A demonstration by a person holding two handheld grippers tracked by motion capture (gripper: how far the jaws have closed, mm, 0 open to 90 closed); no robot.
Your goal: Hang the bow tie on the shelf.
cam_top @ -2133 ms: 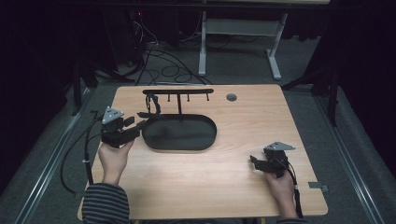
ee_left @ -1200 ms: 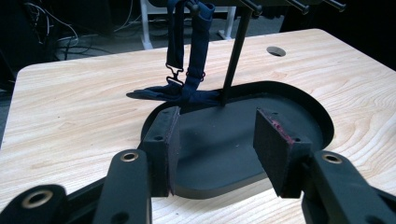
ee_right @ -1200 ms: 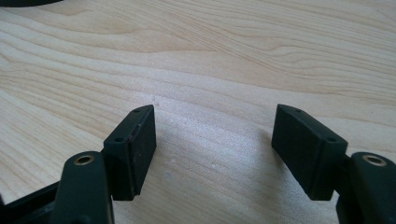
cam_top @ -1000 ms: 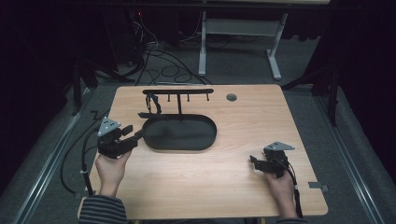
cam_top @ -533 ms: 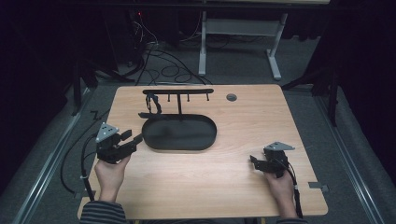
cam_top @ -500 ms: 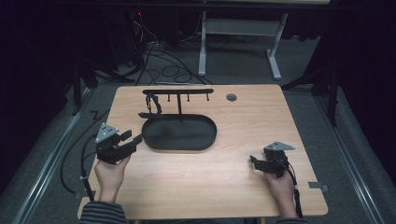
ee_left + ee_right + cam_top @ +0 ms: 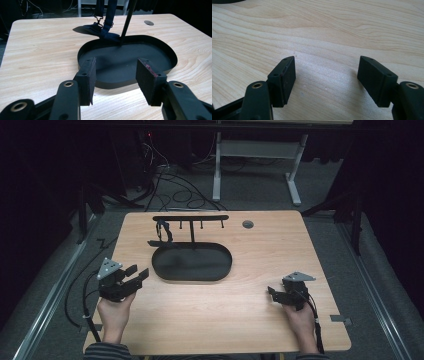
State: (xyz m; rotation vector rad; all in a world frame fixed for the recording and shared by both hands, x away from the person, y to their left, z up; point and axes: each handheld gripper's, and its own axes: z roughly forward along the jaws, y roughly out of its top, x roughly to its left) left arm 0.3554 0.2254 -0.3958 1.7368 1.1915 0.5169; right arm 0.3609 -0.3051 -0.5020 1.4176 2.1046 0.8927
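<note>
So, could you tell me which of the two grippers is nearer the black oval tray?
The left gripper: its open fingers point at the black oval tray close by. The right gripper sits far off over bare table.

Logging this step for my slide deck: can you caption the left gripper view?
Open left gripper, empty, aimed at the black oval tray of a hanger stand, dark strap draped at its rear rim.

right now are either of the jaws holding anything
No. Left gripper and right gripper both stand open over the table, nothing between them.

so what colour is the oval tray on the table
Black, matte, the same as the stand rising from it. The oval tray shows best in the left gripper view.
</note>
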